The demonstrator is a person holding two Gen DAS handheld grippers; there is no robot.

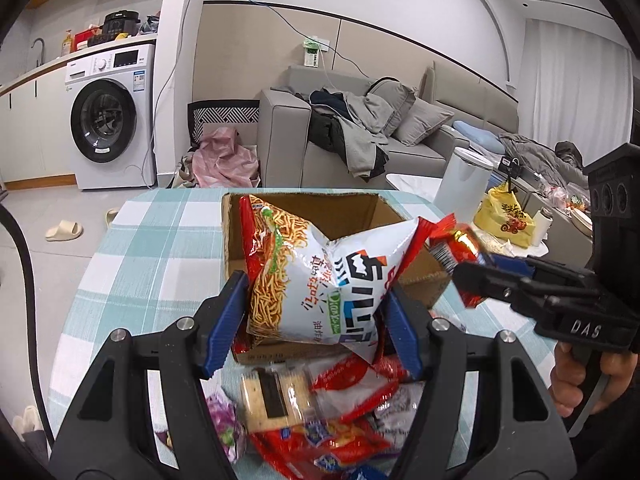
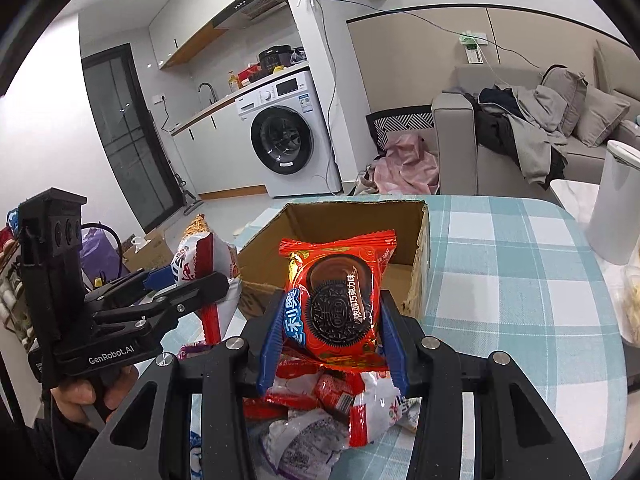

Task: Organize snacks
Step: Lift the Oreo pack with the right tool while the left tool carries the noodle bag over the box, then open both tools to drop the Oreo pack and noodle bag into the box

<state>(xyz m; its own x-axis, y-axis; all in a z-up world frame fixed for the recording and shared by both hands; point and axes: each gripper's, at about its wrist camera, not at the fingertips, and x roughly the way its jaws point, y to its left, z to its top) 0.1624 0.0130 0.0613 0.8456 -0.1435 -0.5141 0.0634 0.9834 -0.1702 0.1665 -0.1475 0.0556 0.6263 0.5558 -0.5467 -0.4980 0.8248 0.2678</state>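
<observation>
Both hands are loaded! The left gripper (image 1: 312, 312) pinches a puffy white-and-orange bag of fried noodle snack (image 1: 304, 272) at centre frame, just before the open brown cardboard box (image 1: 336, 208). That bag looks light, air-filled, slick and crushable, so a gentle hold low on its sides suits it. The right gripper (image 2: 332, 340) is clamped tight on a flat red foil-wrapped chocolate sandwich biscuit pack (image 2: 336, 300), centre frame, before the same box. It looks light and brittle inside; hold by the edges. Loose packets (image 1: 320, 412) crowd the lower frame on the checked cloth.
</observation>
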